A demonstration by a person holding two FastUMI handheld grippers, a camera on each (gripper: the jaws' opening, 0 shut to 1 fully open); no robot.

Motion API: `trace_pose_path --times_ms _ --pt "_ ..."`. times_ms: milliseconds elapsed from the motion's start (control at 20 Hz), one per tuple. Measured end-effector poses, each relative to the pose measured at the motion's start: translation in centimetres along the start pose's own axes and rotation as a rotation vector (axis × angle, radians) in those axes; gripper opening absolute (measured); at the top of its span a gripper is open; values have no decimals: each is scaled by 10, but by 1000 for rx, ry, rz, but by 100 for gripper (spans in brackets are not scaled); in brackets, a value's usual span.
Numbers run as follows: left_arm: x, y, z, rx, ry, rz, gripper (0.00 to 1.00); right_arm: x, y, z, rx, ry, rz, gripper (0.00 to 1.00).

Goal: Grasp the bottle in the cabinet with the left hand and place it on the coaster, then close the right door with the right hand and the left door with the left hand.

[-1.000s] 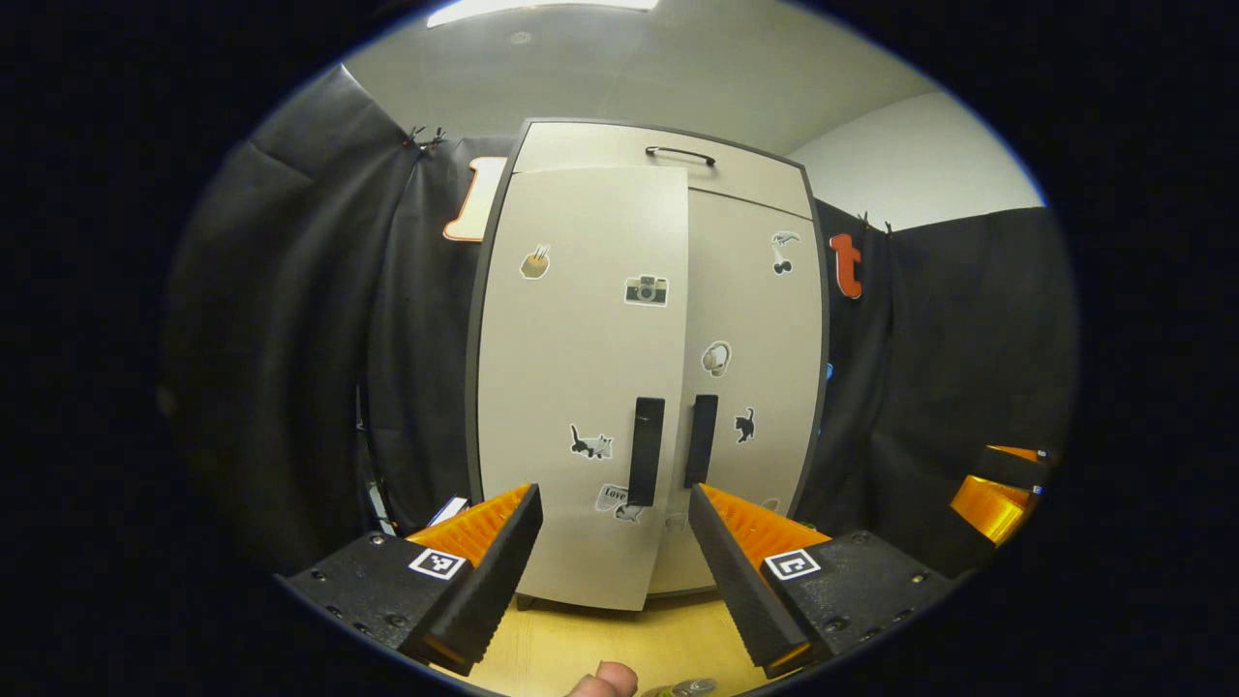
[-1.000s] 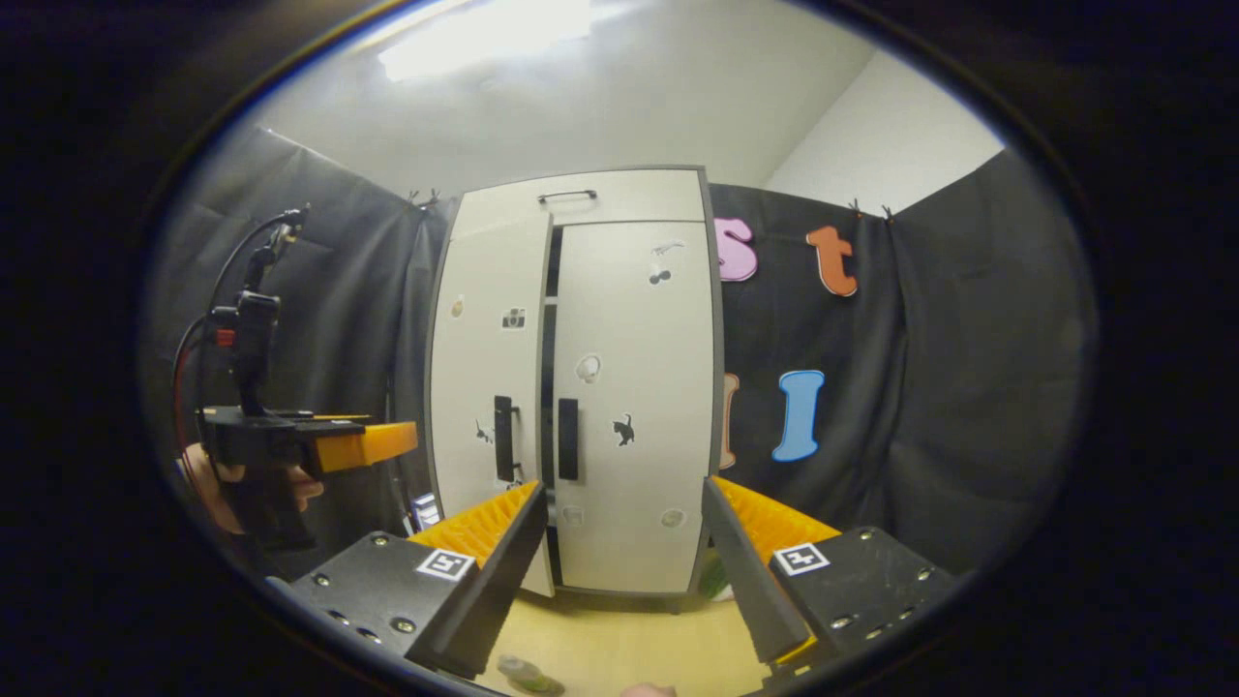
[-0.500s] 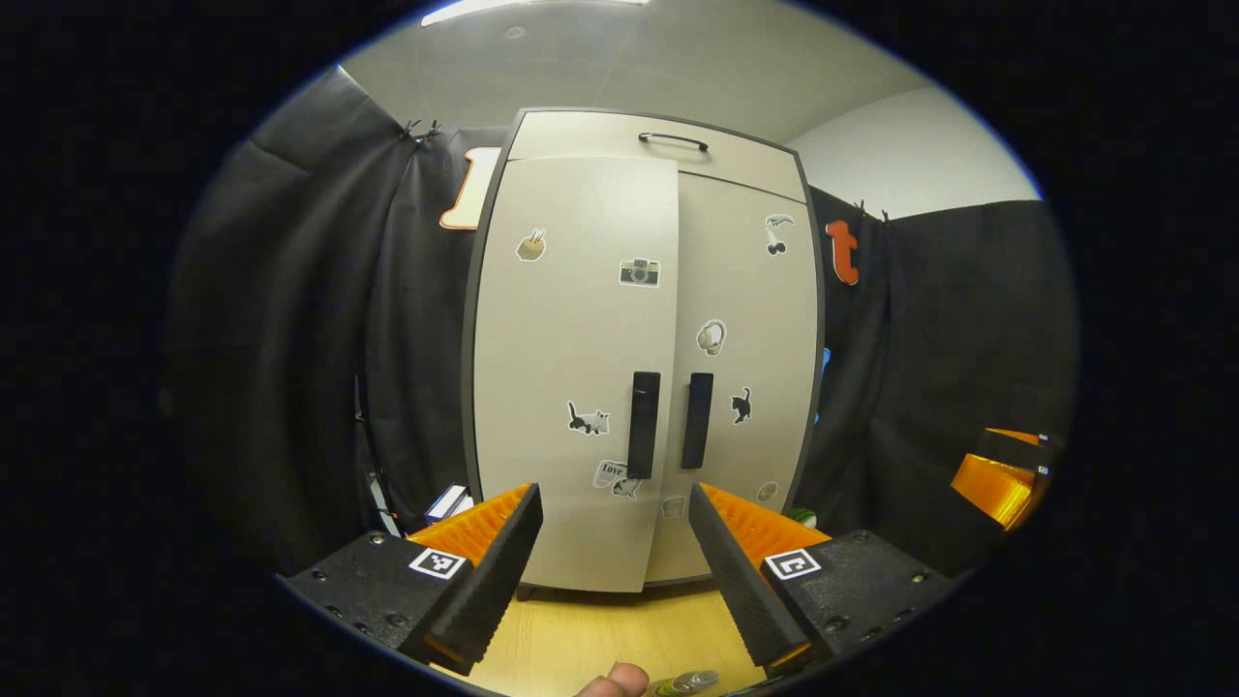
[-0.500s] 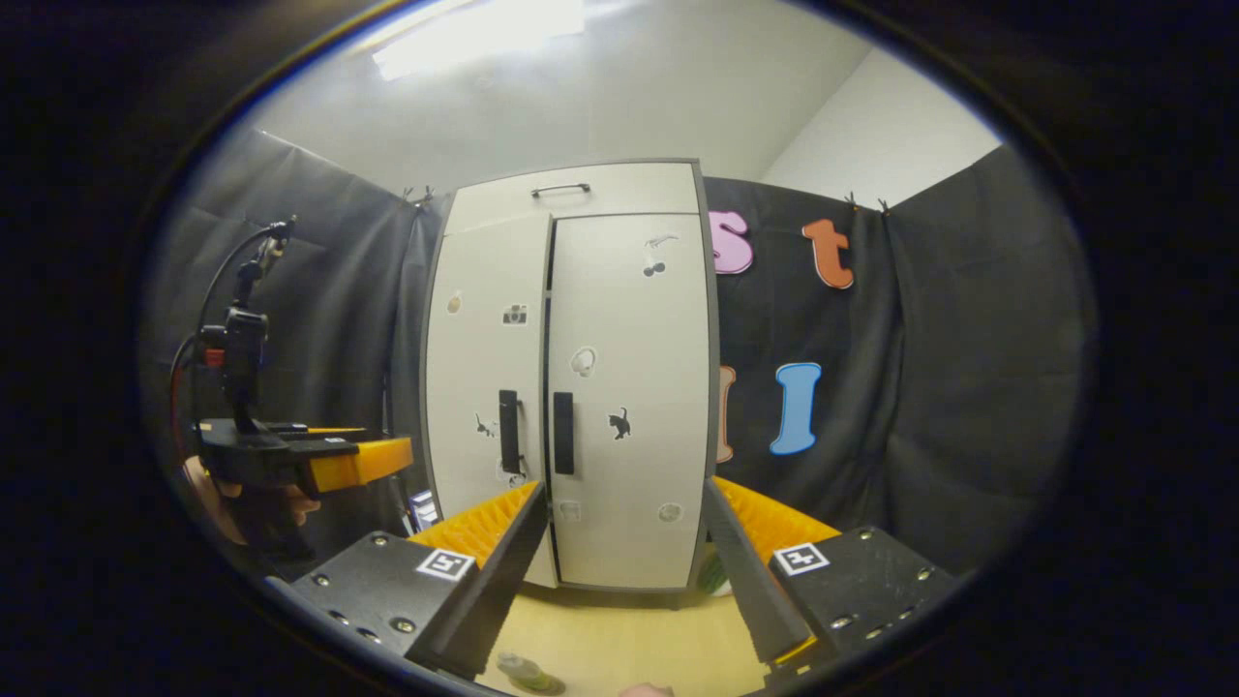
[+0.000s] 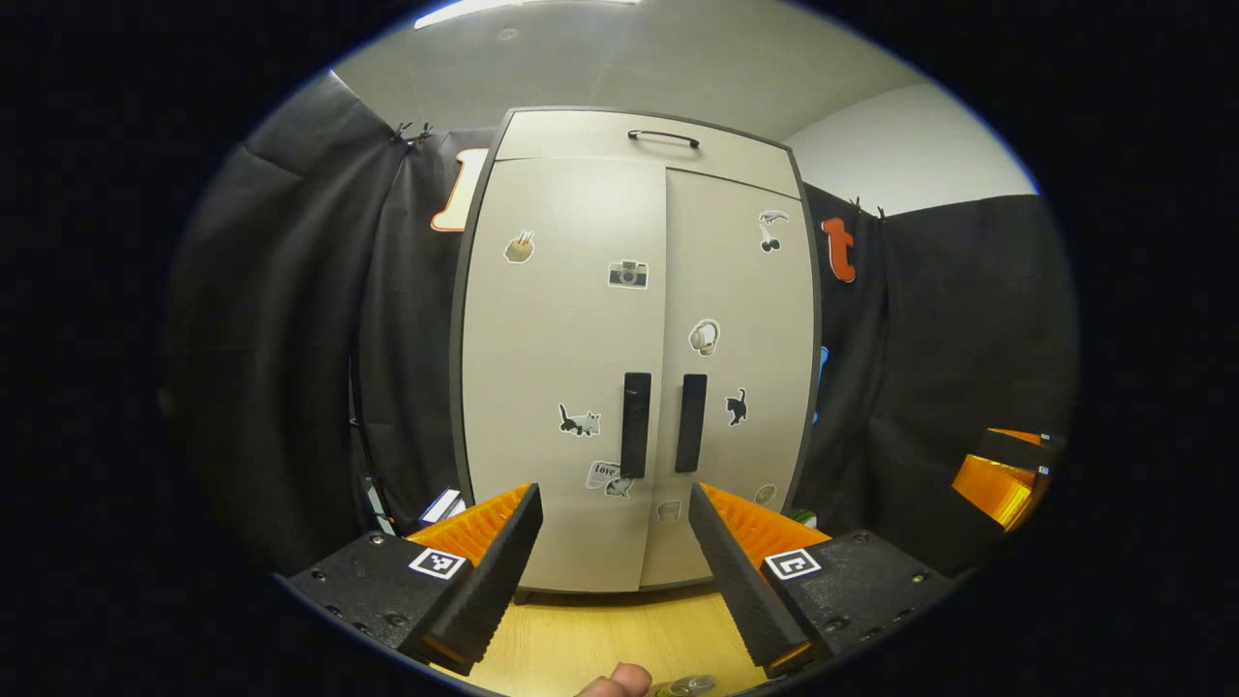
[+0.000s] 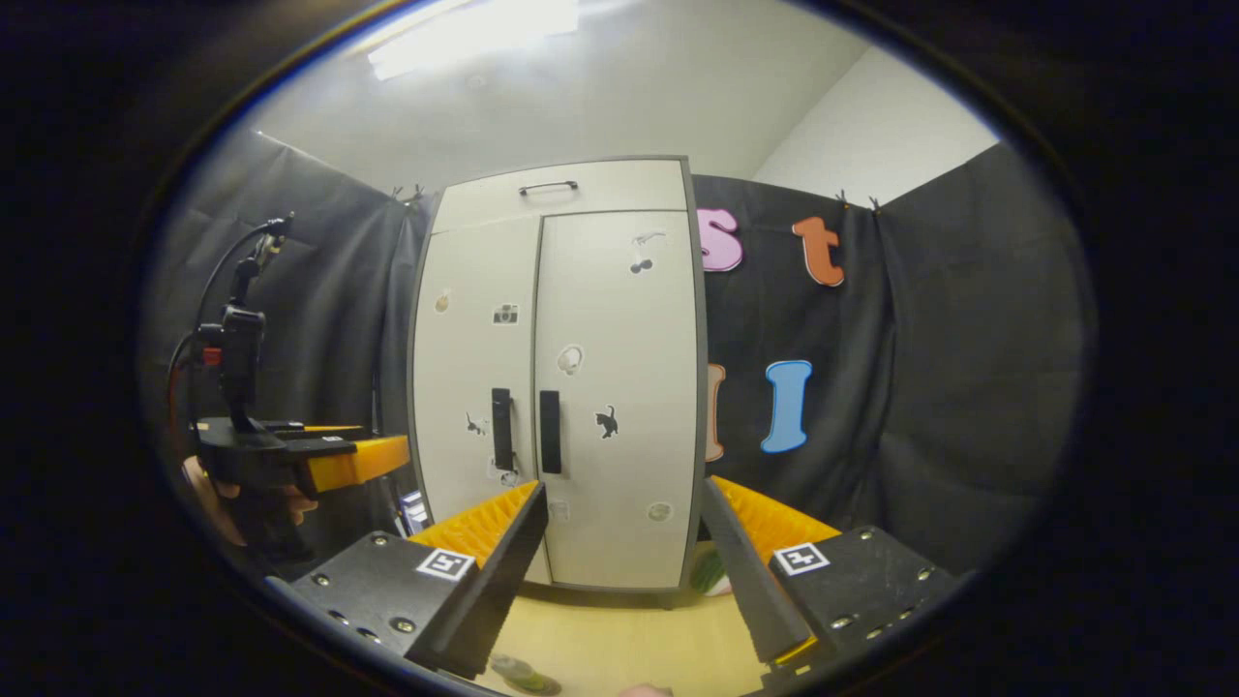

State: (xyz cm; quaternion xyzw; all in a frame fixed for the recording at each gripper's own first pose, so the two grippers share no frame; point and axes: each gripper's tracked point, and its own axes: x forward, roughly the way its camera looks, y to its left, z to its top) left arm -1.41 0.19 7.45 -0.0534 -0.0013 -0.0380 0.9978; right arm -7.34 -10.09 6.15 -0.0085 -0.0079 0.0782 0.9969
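Ceiling light [image 6: 474,29] glare, fisheye bowing, sharp

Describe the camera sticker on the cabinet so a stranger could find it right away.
Find the tall pale cabinet against the black cloth. On its left door, near the middle seam and above the black handles, sits the camera sticker: boxy with a round lens, unlike the cat stickers lower down.

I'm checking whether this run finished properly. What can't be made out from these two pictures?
- Coaster: hidden; whether the bottle stands on it cannot be told. In the right gripper view the bottle is cut off by the bottom edge and blurred.
- Cabinet inside: hidden by the left door and right door, which look shut.
- Green thing beside the cabinet: half hidden behind the right gripper.
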Motion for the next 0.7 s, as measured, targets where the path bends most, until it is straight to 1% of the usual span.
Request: trace_pose_path --times_ms 250,450,500,550,600,700 --pt "5 -3 -2 -2 3 -1 96 4 -5 3 2 -3 -7 96" --pt "8 2 -1 -11 -4 14 96 9 -5 3 -4 -3 -14 96" --pt "9 4 0 -14 -10 17 93 10 -4 3 -5 -3 -14 96" --pt "11 5 1 -16 -13 18 93 13 -3 2 -6 -3 -14 96" --pt "11 8 1 -15 -17 22 96 14 -2 1 -4 -2 -18 96" --pt "14 15 4 -12 -23 29 96 18 -1 2 -3 -5 -22 96"
